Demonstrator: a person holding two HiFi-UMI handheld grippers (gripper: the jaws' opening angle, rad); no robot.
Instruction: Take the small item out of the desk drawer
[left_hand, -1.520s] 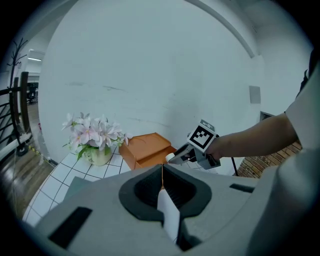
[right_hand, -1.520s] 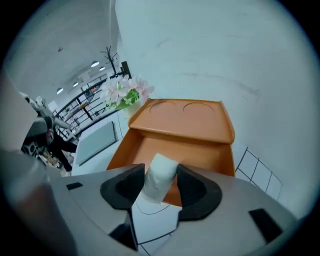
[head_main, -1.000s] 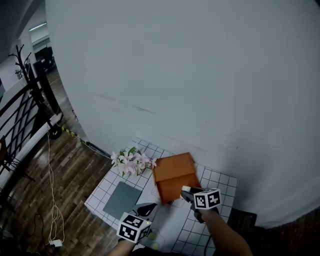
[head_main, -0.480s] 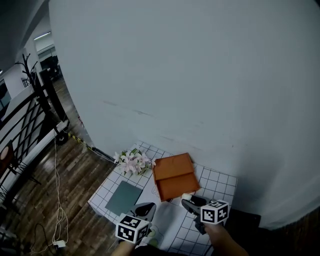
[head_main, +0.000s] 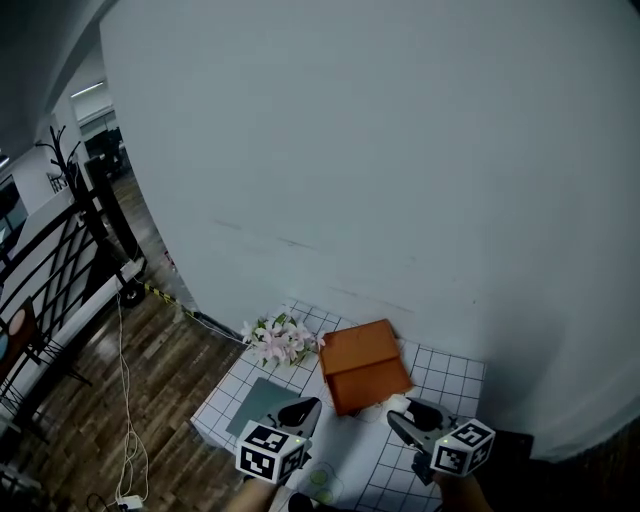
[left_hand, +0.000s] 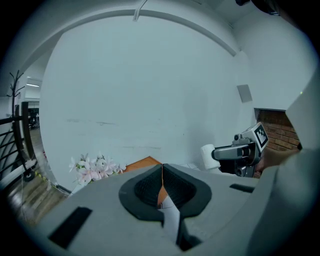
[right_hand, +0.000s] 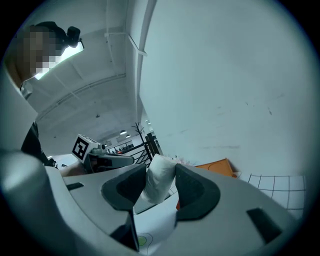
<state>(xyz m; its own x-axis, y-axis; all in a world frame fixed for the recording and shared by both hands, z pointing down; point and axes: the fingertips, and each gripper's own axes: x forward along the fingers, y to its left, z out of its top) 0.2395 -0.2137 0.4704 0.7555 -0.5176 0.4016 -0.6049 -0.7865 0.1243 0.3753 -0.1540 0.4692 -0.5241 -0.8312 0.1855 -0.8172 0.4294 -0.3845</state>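
My left gripper (head_main: 303, 411) hangs low over the near part of the table (head_main: 440, 365), ahead and left of the box (head_main: 365, 365). It is levelled toward the wall (head_main: 400, 150). In the left gripper view its jaws are pressed together, with nothing between them. Only a sliver of the orange box shows past the seam.

My right gripper (head_main: 412, 420) sits level with it, just off the box's near right corner and angled leftward. The right gripper view shows both pads bearing on a white, soft-looking item (right_hand: 159, 182). The jaws are held fairly wide around it, and the item is up off the table and outside the box.

From the head camera I cannot read either pair of jaws; the gripper views settle that. The left gripper view catches the right gripper side-on, with the item poking from its tip. The right gripper view looks back past the left gripper to a black railing (right_hand: 146, 145) and ceiling lights.

Left of the box lie pink flowers (head_main: 283, 340), almost touching it, and nearer to me a grey mat (head_main: 255, 398). The wall rises directly behind the box. A wooden floor (head_main: 150, 370) lies left of the table.
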